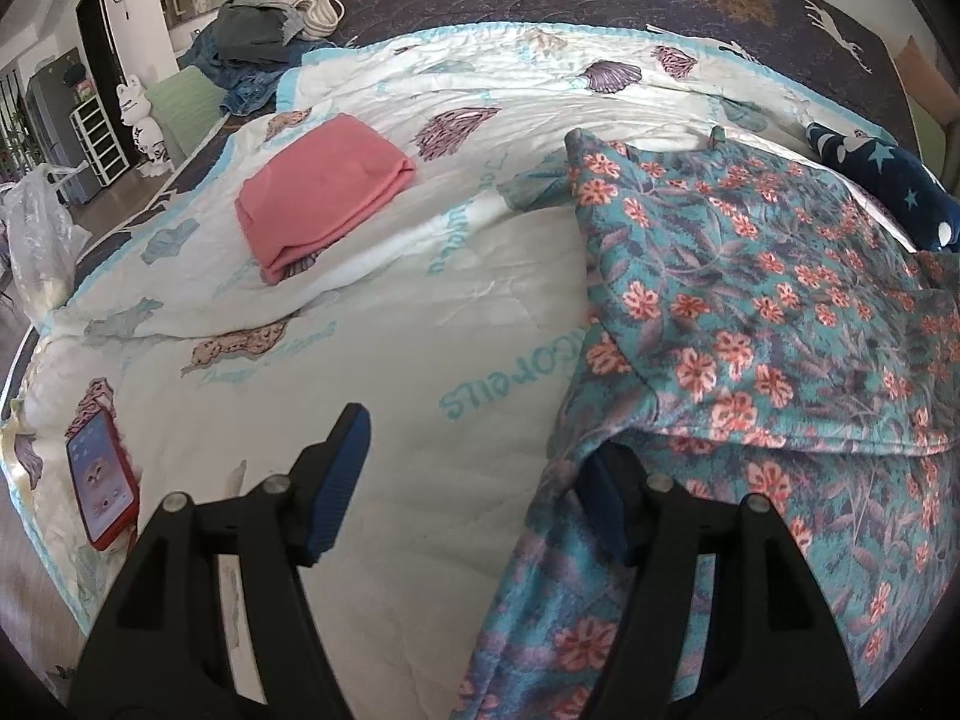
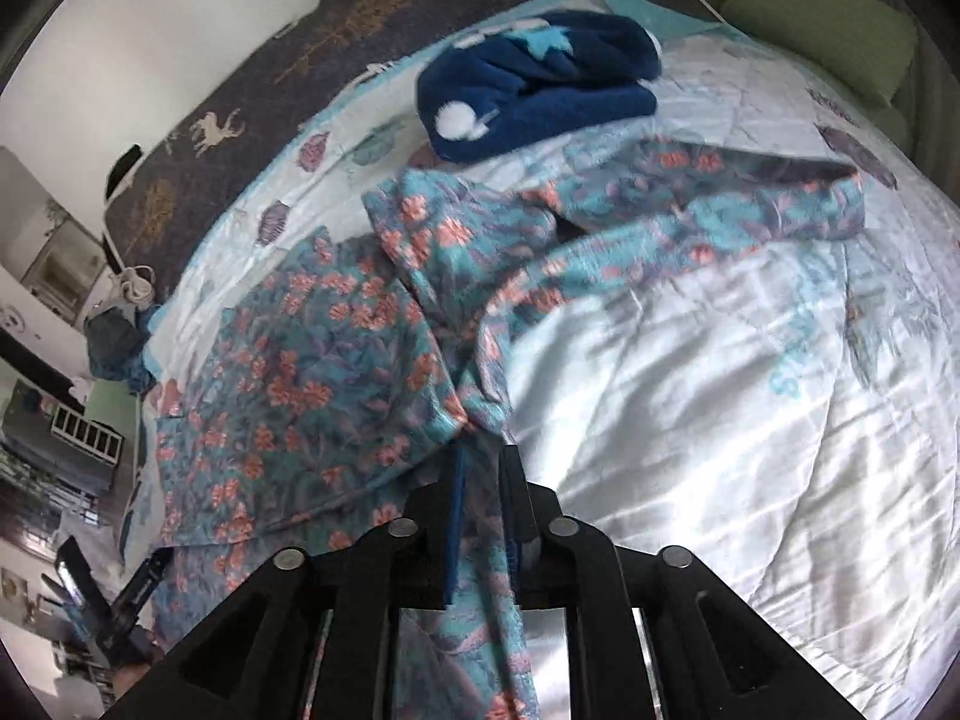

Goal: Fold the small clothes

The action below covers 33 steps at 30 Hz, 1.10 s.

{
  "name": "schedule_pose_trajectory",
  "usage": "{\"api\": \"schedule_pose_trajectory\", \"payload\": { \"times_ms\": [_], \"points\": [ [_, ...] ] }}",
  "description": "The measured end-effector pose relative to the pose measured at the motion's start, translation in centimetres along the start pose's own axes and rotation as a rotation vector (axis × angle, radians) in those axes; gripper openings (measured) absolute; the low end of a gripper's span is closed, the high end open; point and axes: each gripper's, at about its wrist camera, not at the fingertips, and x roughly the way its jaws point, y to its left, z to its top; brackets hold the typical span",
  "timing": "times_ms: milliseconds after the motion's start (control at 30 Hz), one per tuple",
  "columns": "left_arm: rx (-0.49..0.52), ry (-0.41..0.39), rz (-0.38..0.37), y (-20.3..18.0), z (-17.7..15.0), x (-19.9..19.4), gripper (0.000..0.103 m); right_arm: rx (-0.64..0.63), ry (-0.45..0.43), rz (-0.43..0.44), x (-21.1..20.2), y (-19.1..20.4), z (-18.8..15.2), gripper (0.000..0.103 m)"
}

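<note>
The teal floral-print fleece garment (image 2: 312, 372) is lying on the white shell-print quilt (image 1: 420, 324). The right gripper (image 2: 483, 462) is pinching its edge; the left gripper (image 1: 474, 480) is gaping, one finger under cloth. Only the left view is showing a folded pink cloth (image 1: 324, 192) — and a red-cased phone (image 1: 102, 480).

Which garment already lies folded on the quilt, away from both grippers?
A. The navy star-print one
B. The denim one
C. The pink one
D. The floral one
C: the pink garment sits as a neat folded stack on the quilt, while the floral garment lies spread out and rumpled.
</note>
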Motion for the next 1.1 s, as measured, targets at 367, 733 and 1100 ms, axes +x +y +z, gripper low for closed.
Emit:
{"api": "schedule_pose_trajectory", "payload": {
  "times_ms": [367,733,1100],
  "points": [
    [0.010,0.009,0.043,-0.7,-0.1,0.1,0.069,0.241,0.164,0.226,4.7,0.0,0.8,0.042],
    [-0.052,0.003,0.037,0.5,-0.3,-0.3,0.071,0.215,0.112,0.160,1.5,-1.7,-3.4,0.014],
    [-0.038,-0.134,-0.166,-0.8,1.4,-7.0,0.053,-0.103,-0.061,0.140,-1.9,3.4,-0.2,0.019]
  ]
}}
